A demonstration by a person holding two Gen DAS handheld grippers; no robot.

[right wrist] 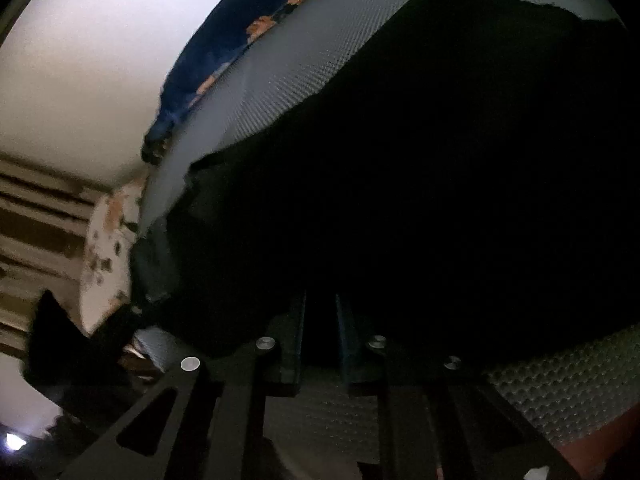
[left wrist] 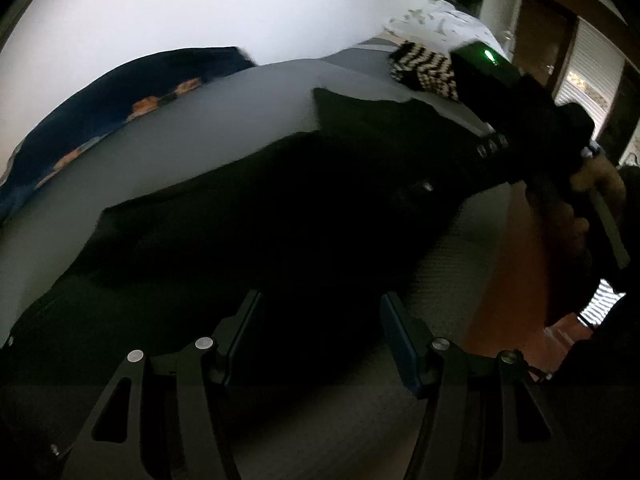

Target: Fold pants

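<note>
1. Lying across the centre of the frame, the black pants rest on the grey mattress cover.
2. Left gripper: fingers apart above the pants, holding nothing.
3. Right gripper: fingers nearly together on a pants edge.
4. Left view only: a striped cloth at upper right.
5. Both views: a dark blue floral blanket at the mattress edge.

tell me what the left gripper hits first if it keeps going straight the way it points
Most likely the black pants. The left gripper is open and points over the dark cloth spread on the grey bed. Depth is hard to judge in this dim view.
</note>
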